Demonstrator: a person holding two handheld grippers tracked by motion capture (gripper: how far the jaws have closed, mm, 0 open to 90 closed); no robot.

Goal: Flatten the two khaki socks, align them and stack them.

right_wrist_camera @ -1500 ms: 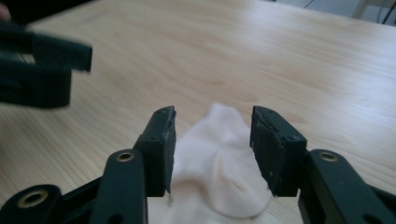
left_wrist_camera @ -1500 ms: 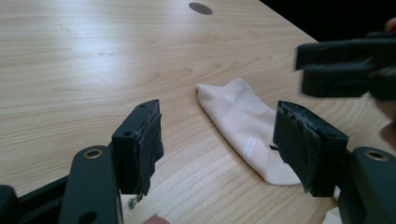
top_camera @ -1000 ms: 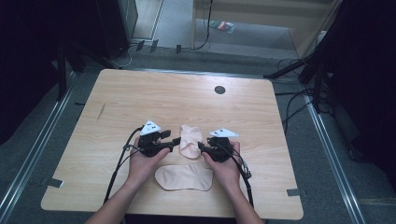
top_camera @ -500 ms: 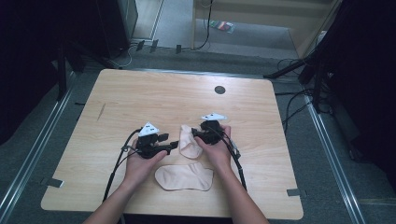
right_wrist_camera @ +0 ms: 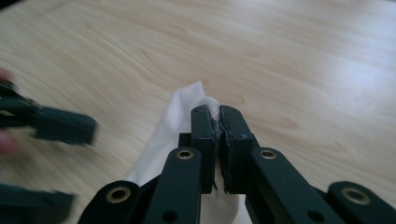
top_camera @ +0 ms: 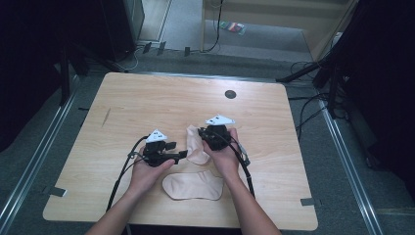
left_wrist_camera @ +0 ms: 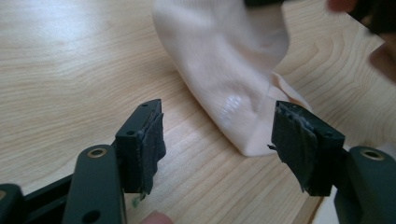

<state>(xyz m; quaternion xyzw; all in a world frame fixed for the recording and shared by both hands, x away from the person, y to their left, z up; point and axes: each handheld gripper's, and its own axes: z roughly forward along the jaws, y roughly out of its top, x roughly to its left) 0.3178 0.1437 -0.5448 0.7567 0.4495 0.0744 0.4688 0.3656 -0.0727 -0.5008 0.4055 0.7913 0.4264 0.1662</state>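
The pale peach fabric sock (top_camera: 195,145) lies near the middle of the light wooden worktop (top_camera: 147,103), and its far end is lifted off the wood, pinched up by the right claw (top_camera: 209,133). In the right gripper view the right claw's two black jaws have just been closing and now stand together on a fold of the sock (right_wrist_camera: 187,116), white cloth poking out above and to the left of the pads. In the left gripper view the sock (left_wrist_camera: 224,70) drapes down from the upper edge to the wood, its near tip resting just ahead of the gap.

The left claw (top_camera: 180,154) sits just beside the sock's near end, jaws apart; they have just been opening wider, with nothing pressed between the pads (left_wrist_camera: 152,140). The sock tip lies close to the right-hand pad, not gripped.

A second sock, flat and peach-coloured (top_camera: 192,185), lies on the worktop nearer the person, between the two forearms and apart from the first. Further out, a small dark round hole (top_camera: 230,94) marks the worktop's far side.
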